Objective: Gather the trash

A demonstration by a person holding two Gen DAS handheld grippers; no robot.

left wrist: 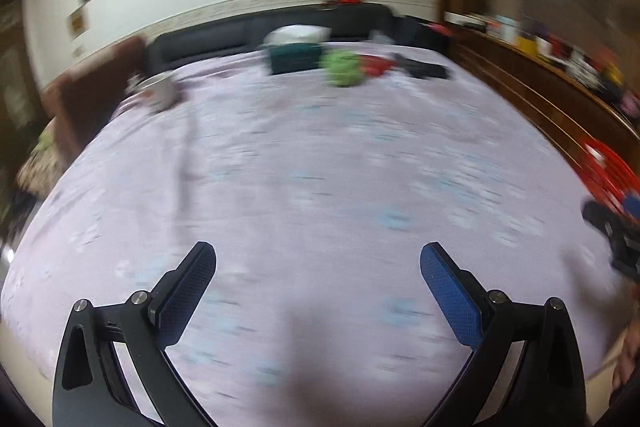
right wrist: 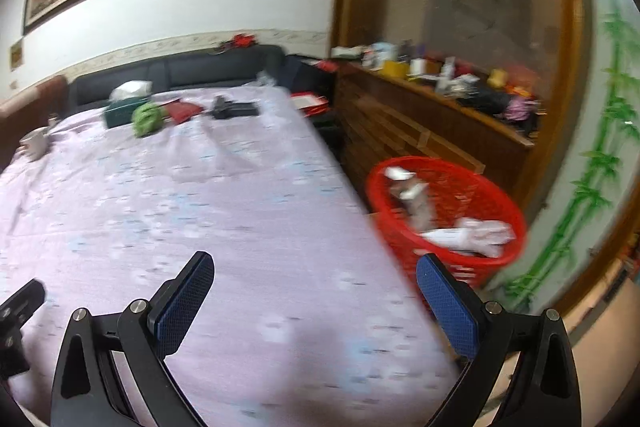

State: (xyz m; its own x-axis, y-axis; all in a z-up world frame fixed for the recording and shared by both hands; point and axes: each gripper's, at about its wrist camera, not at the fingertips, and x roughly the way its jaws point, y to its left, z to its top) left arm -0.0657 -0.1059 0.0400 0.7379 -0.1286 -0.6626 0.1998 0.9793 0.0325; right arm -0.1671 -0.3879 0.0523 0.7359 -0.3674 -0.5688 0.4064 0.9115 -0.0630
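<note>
Here both tools hang low over the table's pale lilac cloth (left wrist: 304,163). The left gripper (left wrist: 318,259) has its fingers spread wide with nothing between them, and so does the right gripper (right wrist: 315,267). Crumpled white trash (right wrist: 468,233) lies in the red basket (right wrist: 508,211) on the floor just beside the table's right edge. A green tissue box (right wrist: 120,113), a mug (right wrist: 36,143) and a dark sofa (right wrist: 180,69) sit at the far end.
</note>
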